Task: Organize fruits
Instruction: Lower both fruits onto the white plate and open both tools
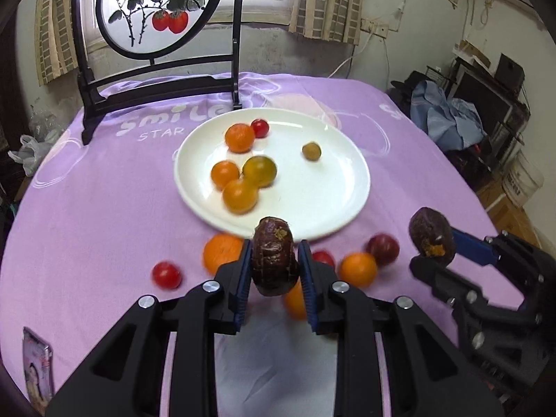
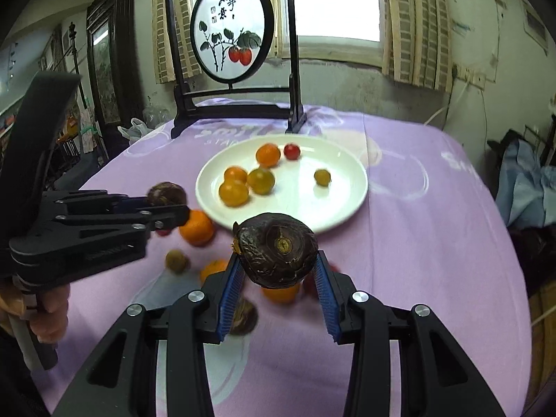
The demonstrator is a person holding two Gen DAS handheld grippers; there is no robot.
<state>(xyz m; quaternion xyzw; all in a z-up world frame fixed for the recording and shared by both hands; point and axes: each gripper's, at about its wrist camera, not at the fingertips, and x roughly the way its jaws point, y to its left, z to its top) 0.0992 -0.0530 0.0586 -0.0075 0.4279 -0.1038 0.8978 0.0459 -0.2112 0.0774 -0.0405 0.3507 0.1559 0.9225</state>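
While above cloth, left gripper point(image 1: 274, 264) pinches dark fruit point(image 1: 272, 257); right gripper point(image 2: 278, 278) clamps wider dark fruit point(image 2: 278, 246).

"Smile STAR" on purple tablecloth point(image 1: 104, 187)

The left tongs point(image 1: 274, 260) point forward and downward, their two blue ribbed pads pressed against the sides of a dark, wrinkled fruit point(image 1: 272, 255) that stands upright between them. In the right wrist view the same tongs reach in from the left edge, held level, with a hand point(image 2: 48, 307) wrapped around the grip below them. The right tongs point(image 2: 278, 267) also tilt forward and down, jaws set wider, clamping a second dark, wrinkled fruit point(image 2: 278, 250), perhaps a passion fruit. Both tongs appear clear of the table.
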